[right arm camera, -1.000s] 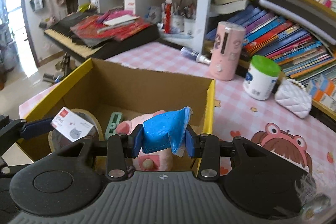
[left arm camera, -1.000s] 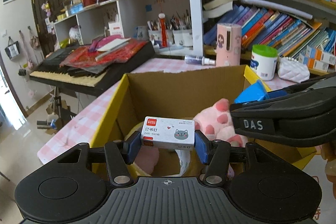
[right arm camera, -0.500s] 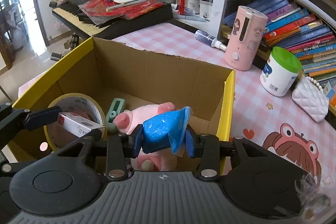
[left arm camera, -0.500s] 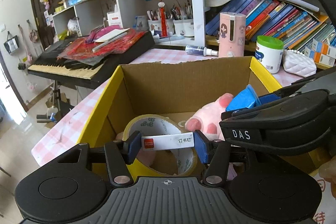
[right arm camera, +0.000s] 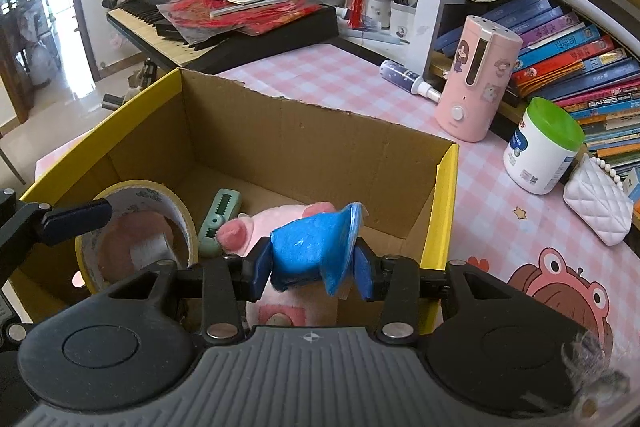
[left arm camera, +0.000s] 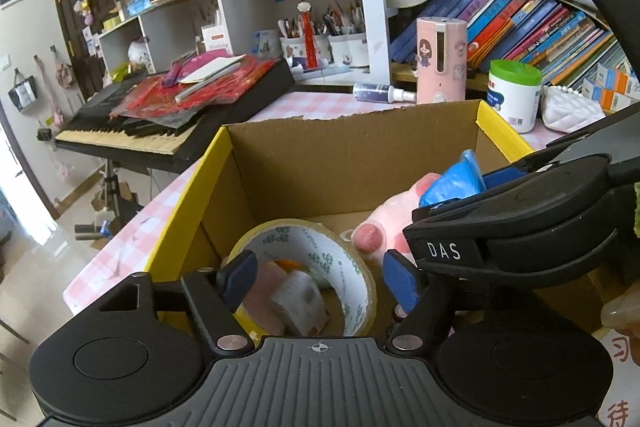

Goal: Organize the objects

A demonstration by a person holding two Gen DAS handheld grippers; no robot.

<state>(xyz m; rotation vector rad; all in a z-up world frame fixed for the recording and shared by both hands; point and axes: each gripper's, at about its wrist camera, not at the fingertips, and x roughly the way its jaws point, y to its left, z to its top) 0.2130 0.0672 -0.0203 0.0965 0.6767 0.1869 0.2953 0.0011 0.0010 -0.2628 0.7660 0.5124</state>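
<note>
My left gripper (left arm camera: pixel 320 277) spread wide over the tape roll (left arm camera: pixel 340 259) in the cardboard box (right arm camera: pixel 288 135), my right gripper (right arm camera: pixel 312 265) clamping a blue packet (right arm camera: pixel 316 247)

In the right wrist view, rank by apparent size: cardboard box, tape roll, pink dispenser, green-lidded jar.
1. cardboard box
2. tape roll, though it sits nearer the camera
3. pink dispenser and green-lidded jar: too alike to rank

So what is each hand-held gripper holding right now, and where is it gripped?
The right hand-held gripper pinches the blue packet across its sides. The left hand-held gripper is open and holds nothing.
</note>
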